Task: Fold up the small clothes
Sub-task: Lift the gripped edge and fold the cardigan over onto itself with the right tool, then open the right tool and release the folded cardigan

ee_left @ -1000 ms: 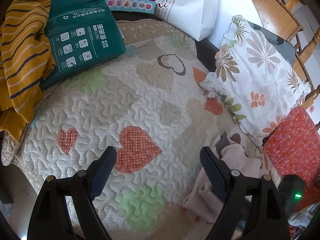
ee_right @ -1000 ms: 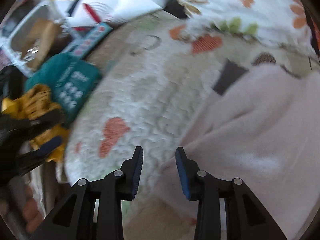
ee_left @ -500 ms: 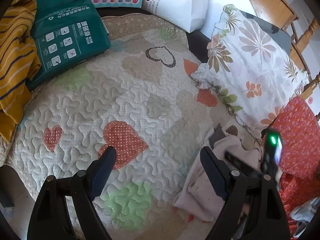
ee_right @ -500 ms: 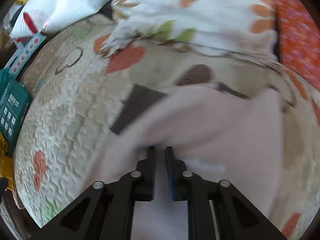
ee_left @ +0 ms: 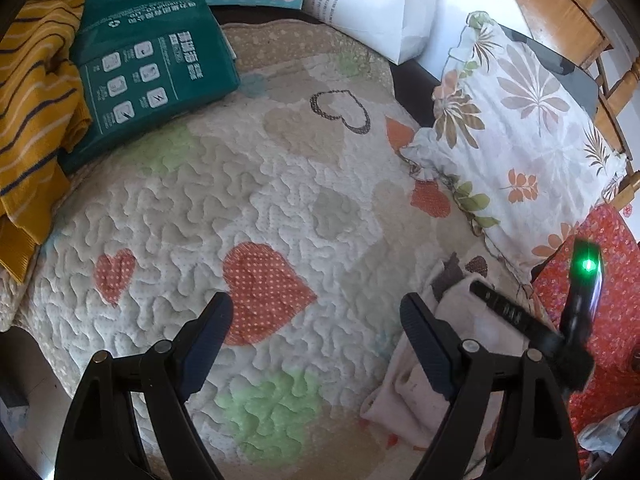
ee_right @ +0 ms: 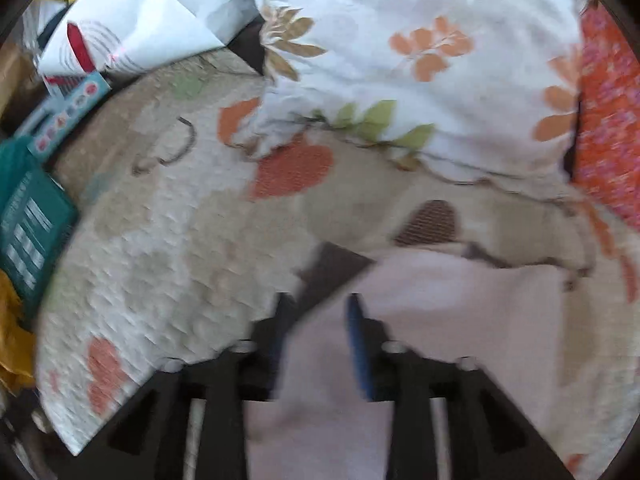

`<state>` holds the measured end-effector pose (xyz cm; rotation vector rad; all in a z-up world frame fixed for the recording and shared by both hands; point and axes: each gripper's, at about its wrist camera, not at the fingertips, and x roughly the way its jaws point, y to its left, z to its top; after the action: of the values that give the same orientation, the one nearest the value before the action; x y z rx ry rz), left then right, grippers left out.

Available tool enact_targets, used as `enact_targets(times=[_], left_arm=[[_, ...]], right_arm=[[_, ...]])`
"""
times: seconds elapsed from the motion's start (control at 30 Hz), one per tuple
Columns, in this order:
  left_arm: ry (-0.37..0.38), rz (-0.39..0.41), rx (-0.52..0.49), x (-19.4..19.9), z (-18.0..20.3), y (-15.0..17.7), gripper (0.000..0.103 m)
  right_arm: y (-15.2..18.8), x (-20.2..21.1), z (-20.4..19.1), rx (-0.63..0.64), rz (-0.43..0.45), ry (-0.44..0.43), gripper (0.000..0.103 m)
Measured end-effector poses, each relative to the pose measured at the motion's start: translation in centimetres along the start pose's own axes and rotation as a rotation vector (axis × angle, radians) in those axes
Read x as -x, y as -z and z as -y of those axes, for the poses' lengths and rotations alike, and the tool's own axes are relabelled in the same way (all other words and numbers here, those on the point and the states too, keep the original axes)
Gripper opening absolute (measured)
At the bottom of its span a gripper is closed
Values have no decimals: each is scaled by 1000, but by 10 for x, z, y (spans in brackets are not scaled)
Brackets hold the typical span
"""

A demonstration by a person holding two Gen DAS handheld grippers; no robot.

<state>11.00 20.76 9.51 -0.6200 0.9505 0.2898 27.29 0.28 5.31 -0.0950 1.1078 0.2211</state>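
Quilt (ee_left: 288,184) fills the bed; left gripper (ee_left: 316,340) hovers wide open. Right gripper (ee_right: 318,320) straddles the pink garment (ee_right: 460,320), jaws parted, grip unclear in blur. It might bunch the cloth or snag the quilt beneath.

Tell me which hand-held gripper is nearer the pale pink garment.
Right. The right hand-held gripper sits on the pale pink garment, fabric between its fingers. The left hand-held gripper hangs open over the quilt, garment beside its right finger.
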Motion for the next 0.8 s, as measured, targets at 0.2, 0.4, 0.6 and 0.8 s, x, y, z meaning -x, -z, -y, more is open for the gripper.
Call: enact_targets(times=[0.2, 0.4, 0.6, 0.8], left_arm=[[-5, -15, -29, -5, 11, 7, 85], [-24, -5, -19, -5, 6, 4, 85], [-33, -12, -15, -8, 0, 2, 85], [-36, -9, -20, -7, 0, 2, 85]], right_arm=[[26, -28, 8, 9, -96, -37, 24], [4, -32, -13, -5, -67, -79, 1], [1, -51, -40, 7, -91, -98, 2], [14, -7, -10, -64, 5, -119, 4]])
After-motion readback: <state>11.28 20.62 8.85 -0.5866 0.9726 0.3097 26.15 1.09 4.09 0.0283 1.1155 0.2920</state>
